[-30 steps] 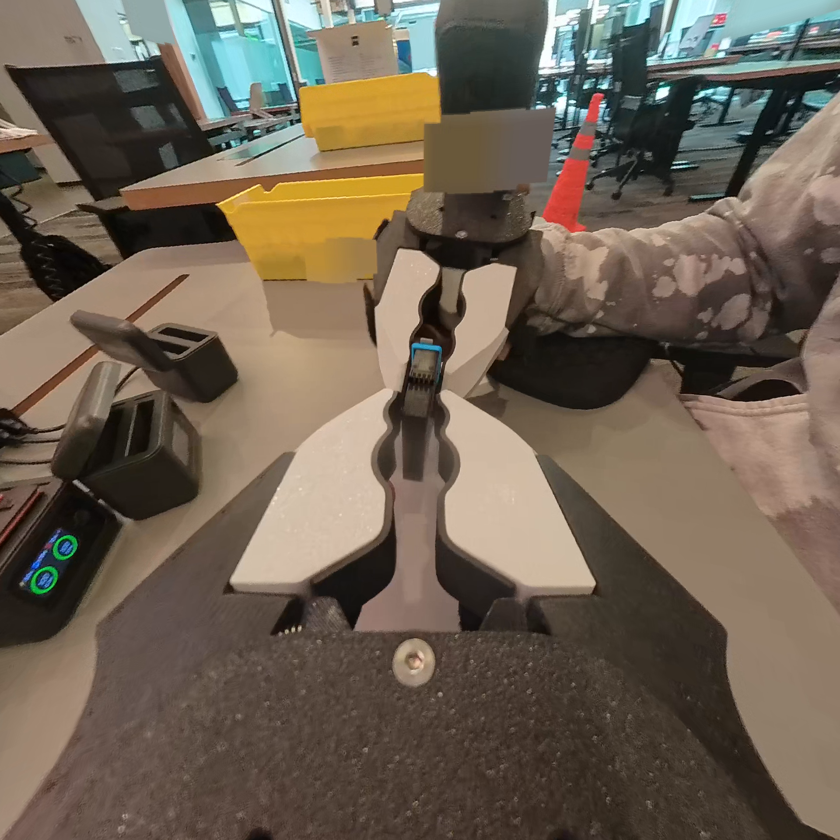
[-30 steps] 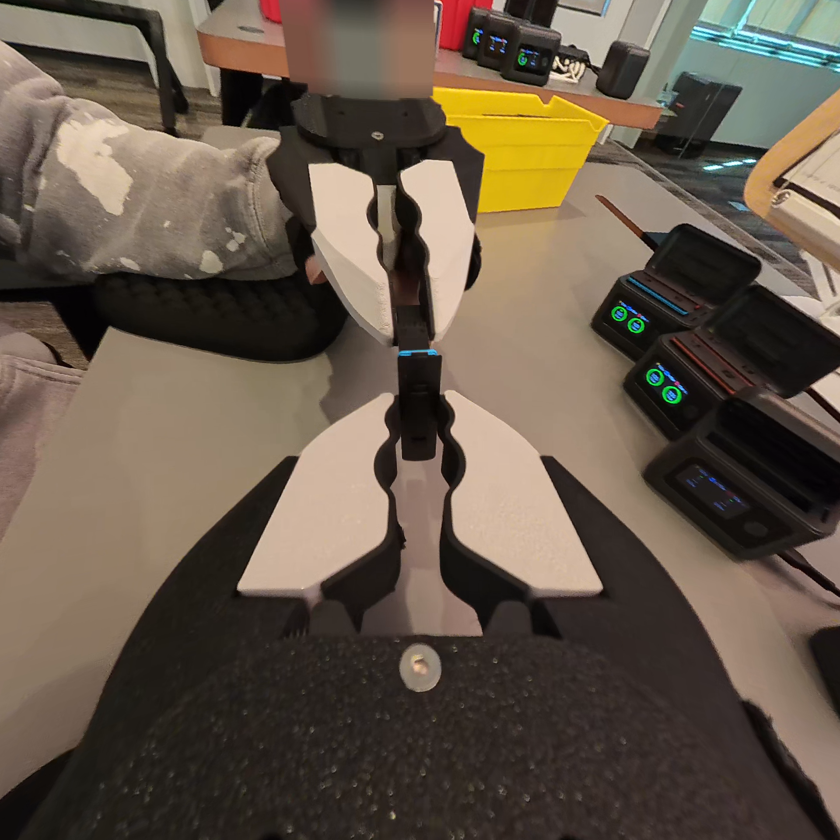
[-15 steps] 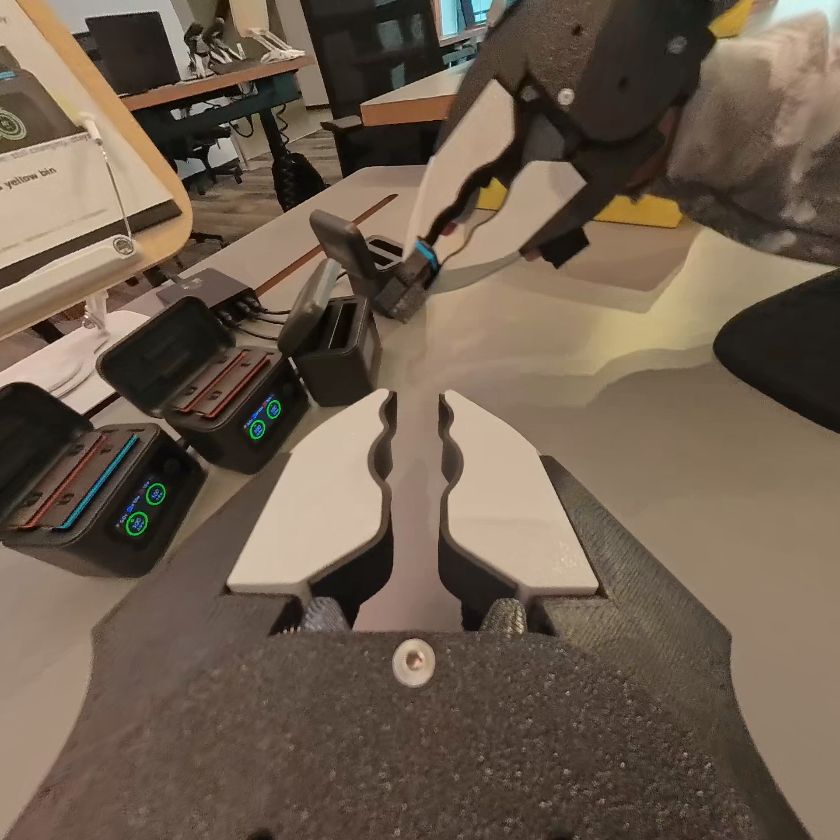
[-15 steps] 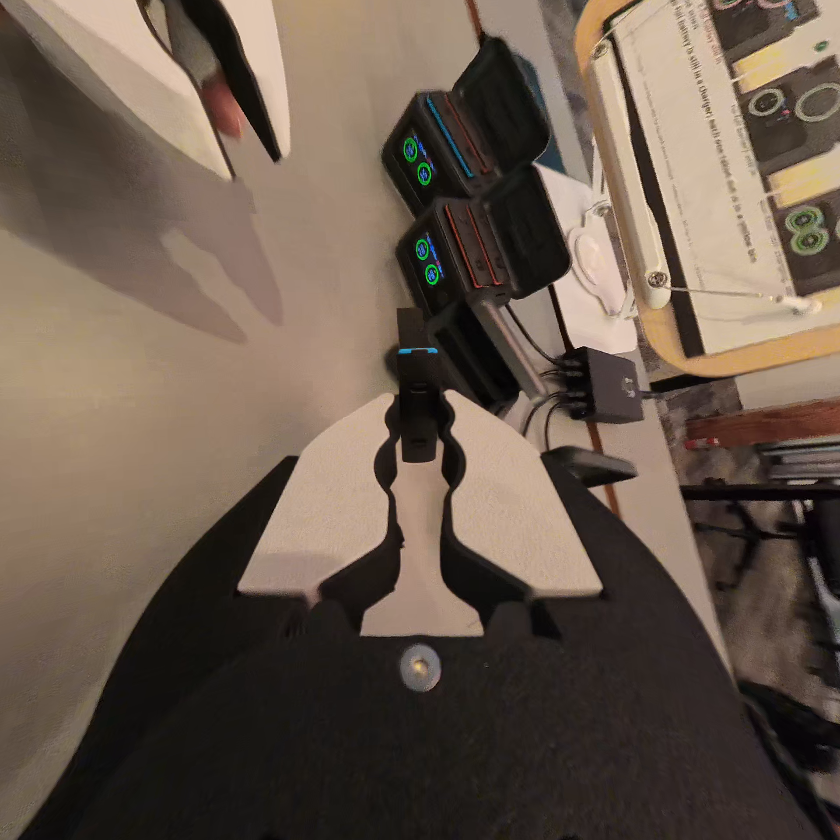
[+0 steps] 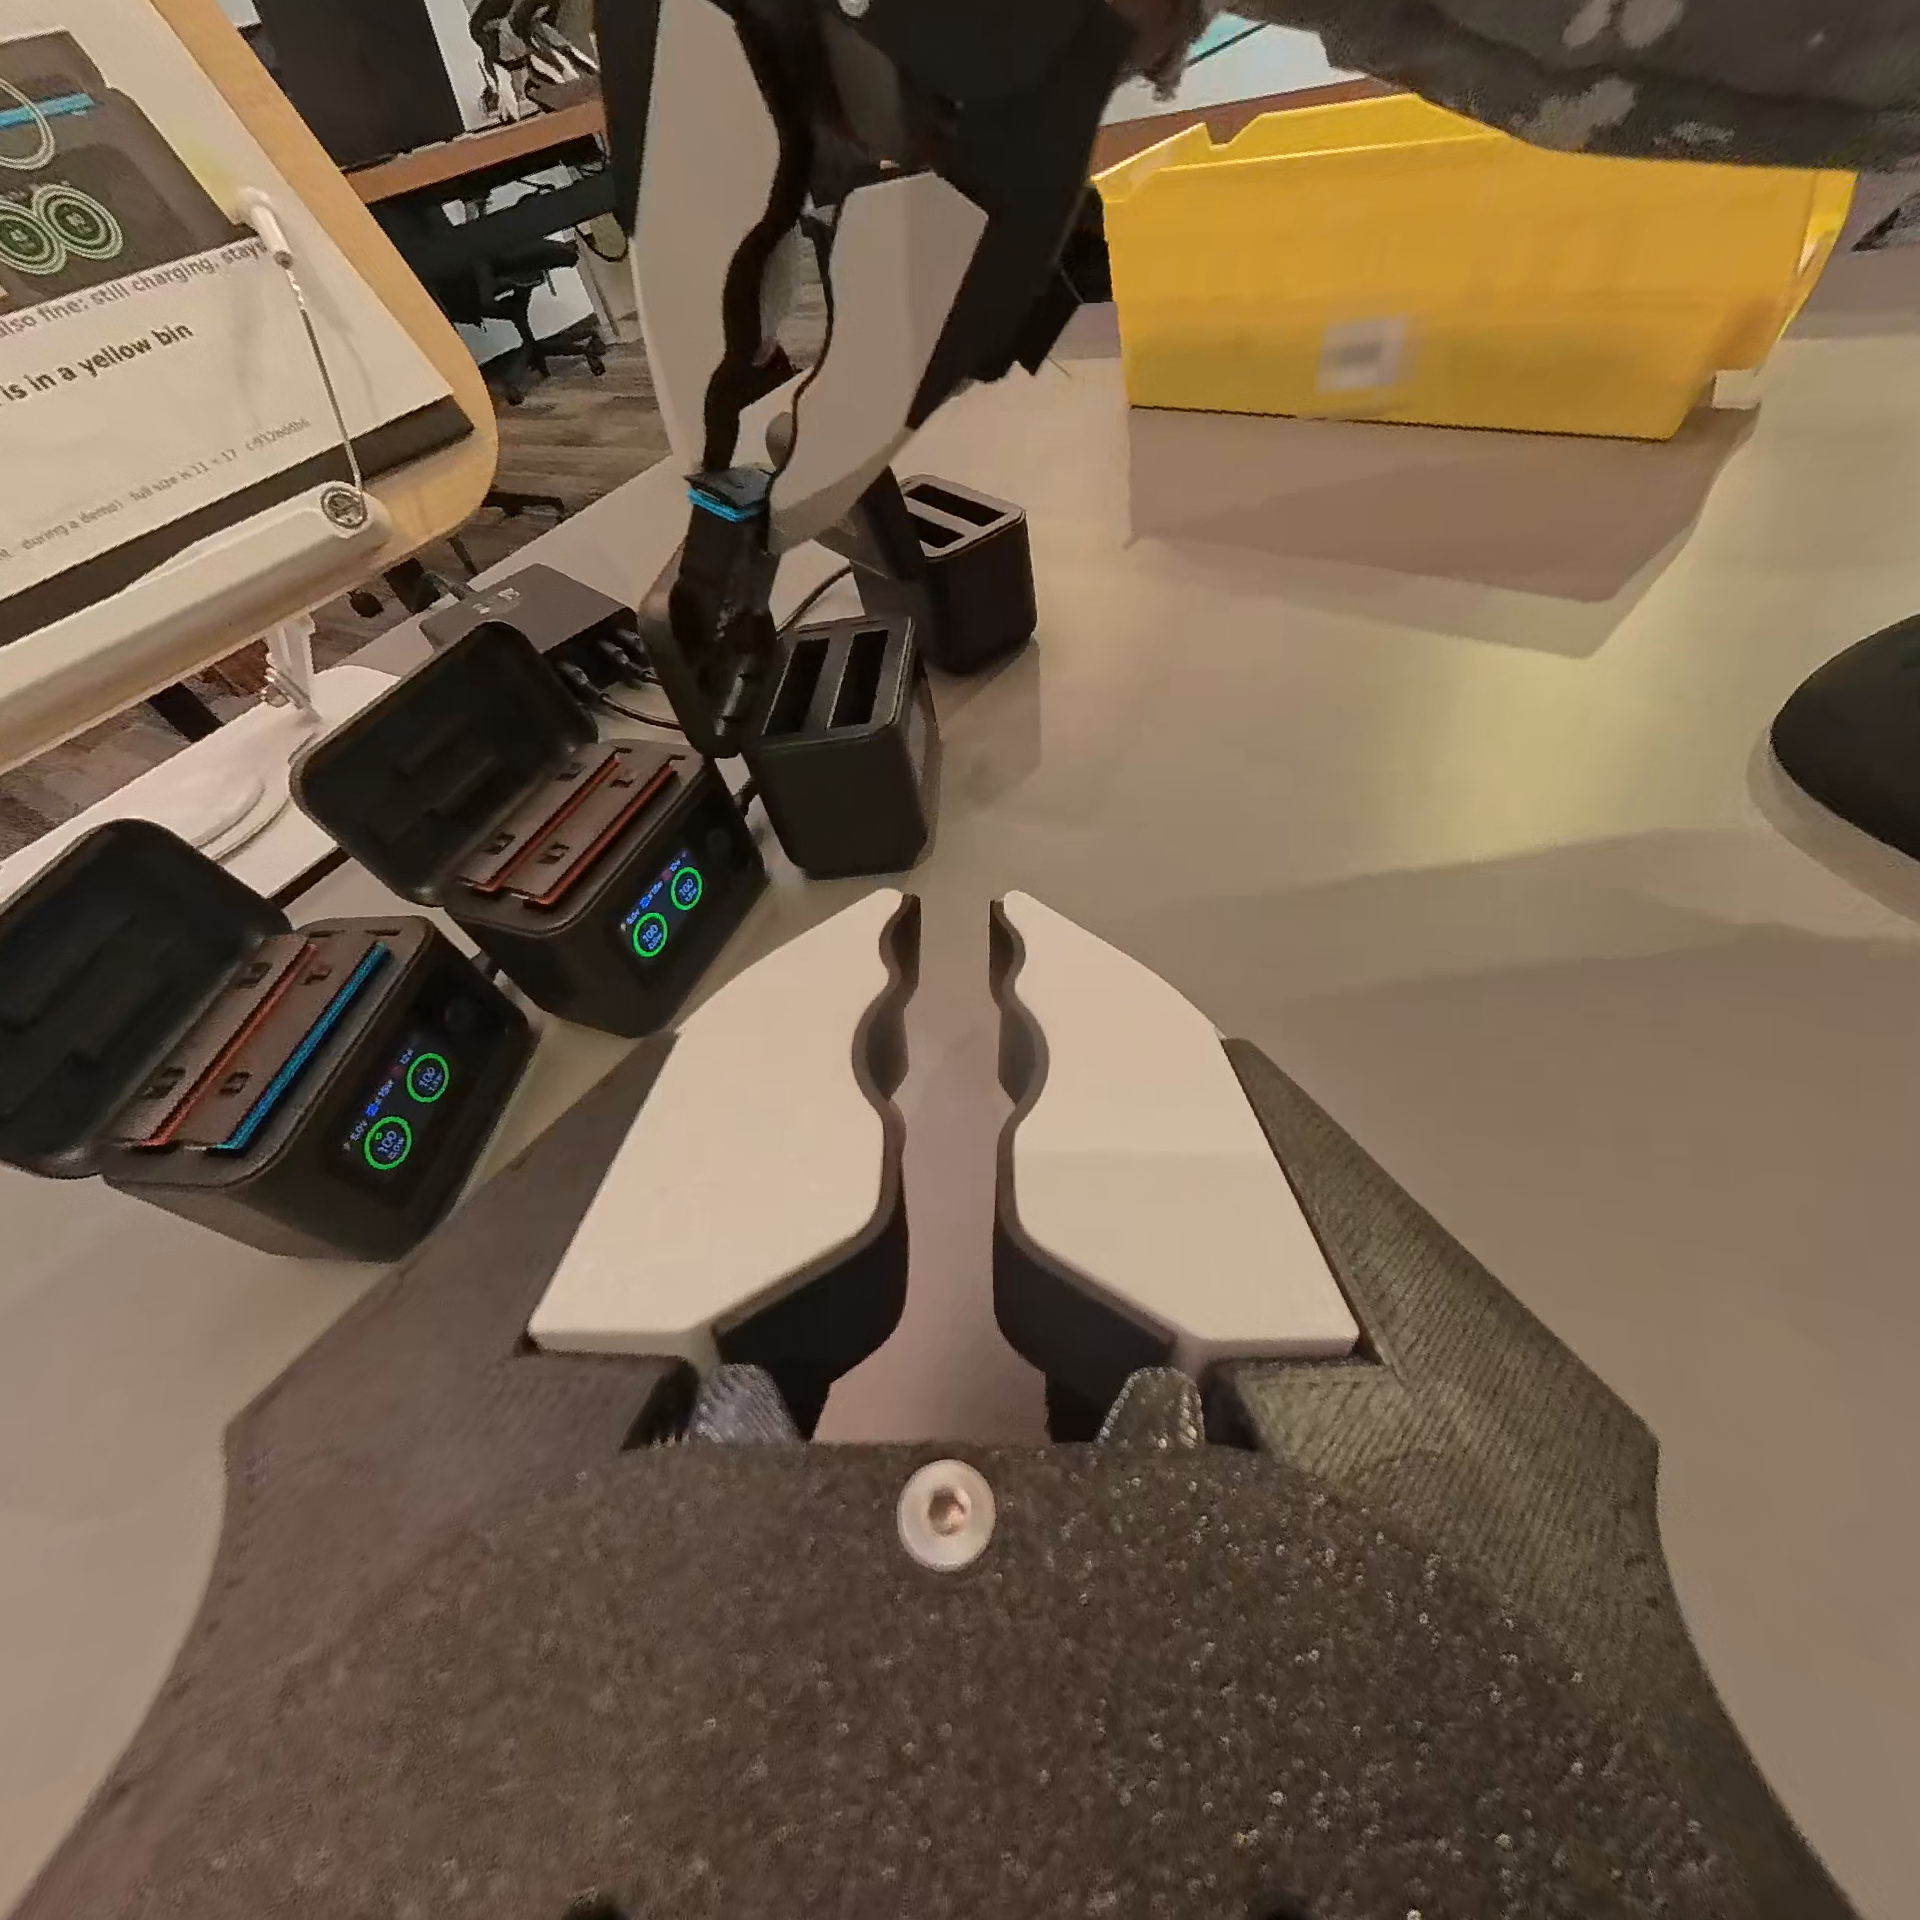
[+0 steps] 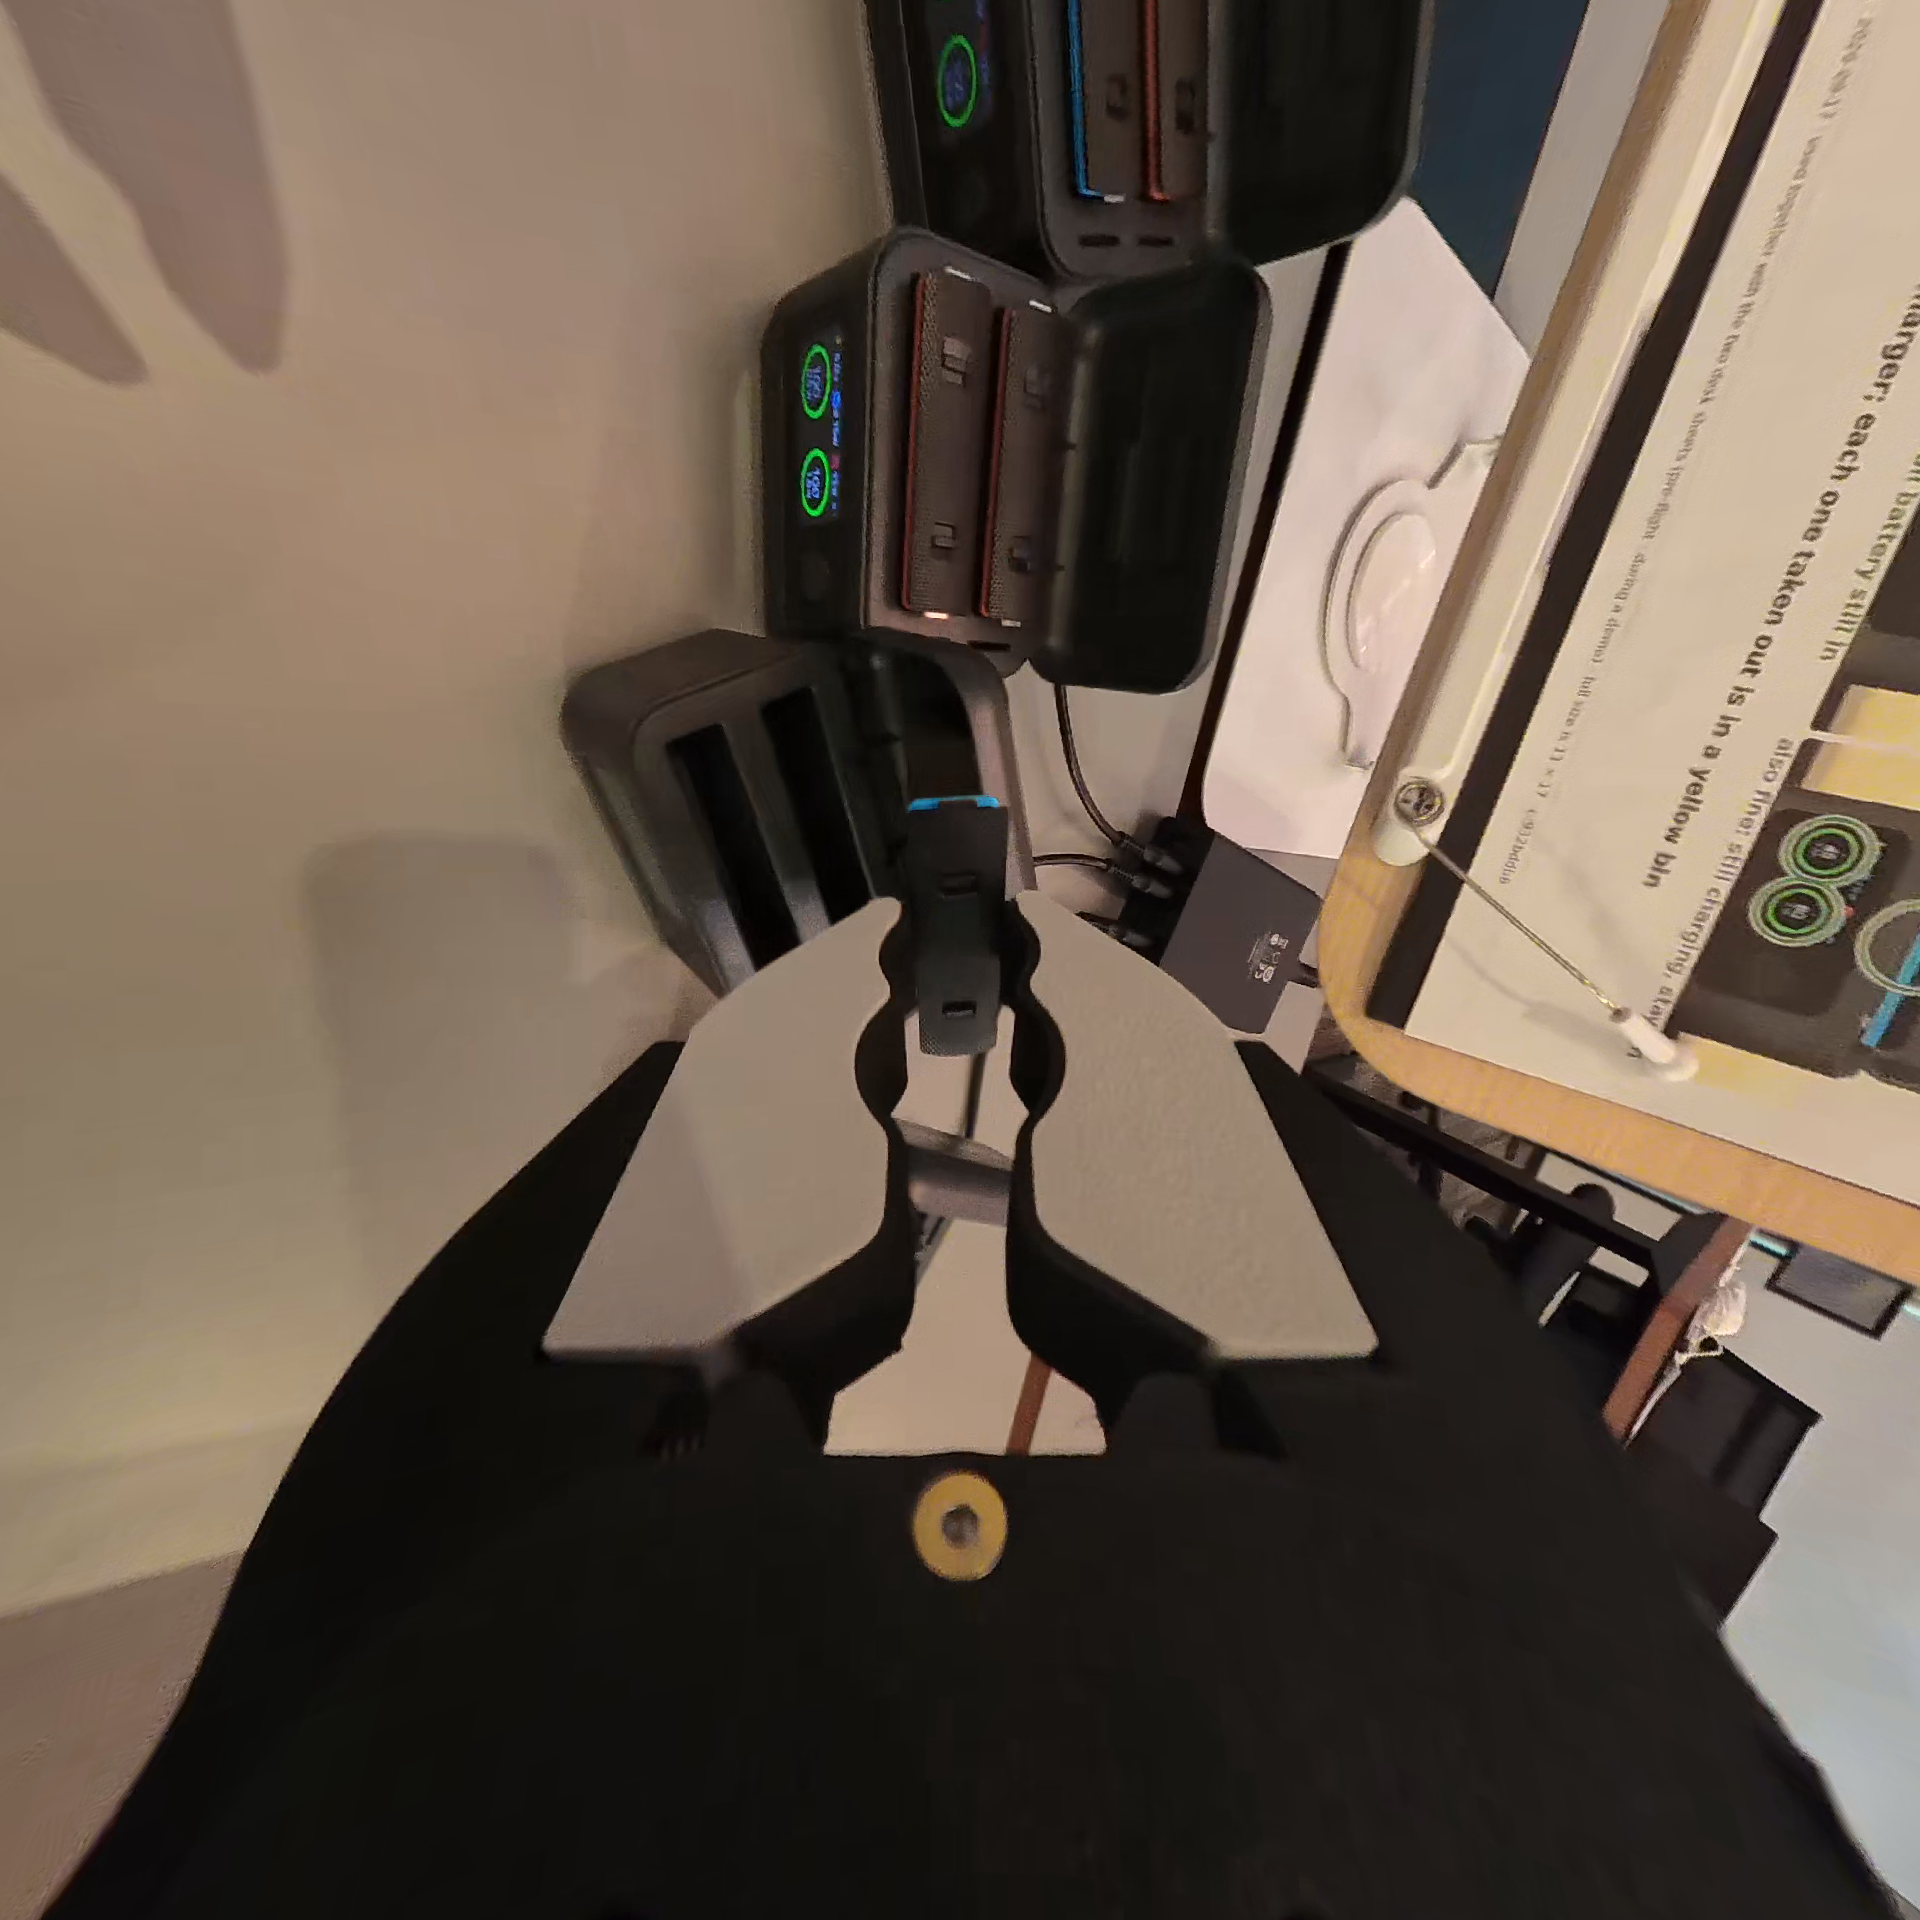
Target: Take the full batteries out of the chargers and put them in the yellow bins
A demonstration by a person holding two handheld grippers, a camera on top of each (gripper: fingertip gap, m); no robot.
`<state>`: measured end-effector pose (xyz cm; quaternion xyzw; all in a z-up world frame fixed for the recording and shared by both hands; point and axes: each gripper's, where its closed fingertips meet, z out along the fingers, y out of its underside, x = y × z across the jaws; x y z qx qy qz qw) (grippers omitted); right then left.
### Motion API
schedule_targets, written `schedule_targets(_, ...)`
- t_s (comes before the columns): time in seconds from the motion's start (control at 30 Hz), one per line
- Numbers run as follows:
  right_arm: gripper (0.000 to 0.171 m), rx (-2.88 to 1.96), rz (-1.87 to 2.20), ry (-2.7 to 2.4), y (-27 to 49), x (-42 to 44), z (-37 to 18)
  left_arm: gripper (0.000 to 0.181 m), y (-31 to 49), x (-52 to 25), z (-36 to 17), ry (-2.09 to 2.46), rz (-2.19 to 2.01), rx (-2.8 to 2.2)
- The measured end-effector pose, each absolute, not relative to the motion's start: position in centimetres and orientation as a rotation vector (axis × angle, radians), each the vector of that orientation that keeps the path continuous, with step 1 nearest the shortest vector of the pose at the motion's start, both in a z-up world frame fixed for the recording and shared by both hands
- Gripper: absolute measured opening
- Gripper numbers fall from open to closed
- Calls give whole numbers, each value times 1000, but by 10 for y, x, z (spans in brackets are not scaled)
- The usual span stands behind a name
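Observation:
My right gripper (image 6: 956, 925) is shut on a black battery with a blue end (image 6: 951, 935). It holds the battery upright over the open lid side of an empty two-slot charger (image 6: 727, 810). In the left wrist view the right gripper (image 5: 748, 488) comes down from above with the battery (image 5: 717, 613) beside that charger (image 5: 842, 727). My left gripper (image 5: 954, 914) is empty, jaws a narrow gap apart, low over the table. A charger with two red-edged batteries (image 5: 582, 831) and one with a red and a blue battery (image 5: 260, 1039) show green rings. A yellow bin (image 5: 1455, 281) stands far right.
A second empty charger (image 5: 966, 551) stands behind the first. A black power hub (image 6: 1236, 935) with cables sits behind the chargers. A wood-framed board with an instruction sheet (image 6: 1662, 520) leans over the left table edge. A black padded rest (image 5: 1860, 748) lies at right. My right fingertips sit around 15 cm from my left ones. From my right tips it is roughly 20 cm to the black power hub (image 6: 1236, 935); from my left, 35 cm.
Both grippers held the battery one second ago. The left let go; the right carried it away from the bin to the empty charger. The left gripper turned toward the chargers.

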<state>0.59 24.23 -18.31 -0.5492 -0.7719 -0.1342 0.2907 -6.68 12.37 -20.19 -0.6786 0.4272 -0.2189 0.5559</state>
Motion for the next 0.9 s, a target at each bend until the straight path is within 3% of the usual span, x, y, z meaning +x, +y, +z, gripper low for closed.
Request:
schedule_targets(0.03,15,-1472,-358,-2074,245,6,-184,12,124,-67,-202,1009,-514,-1604)
schedule_targets(0.9,15,-1258,-292,-2627,239,4,-201,10,130,-71,-212,1044,-451,-1624)
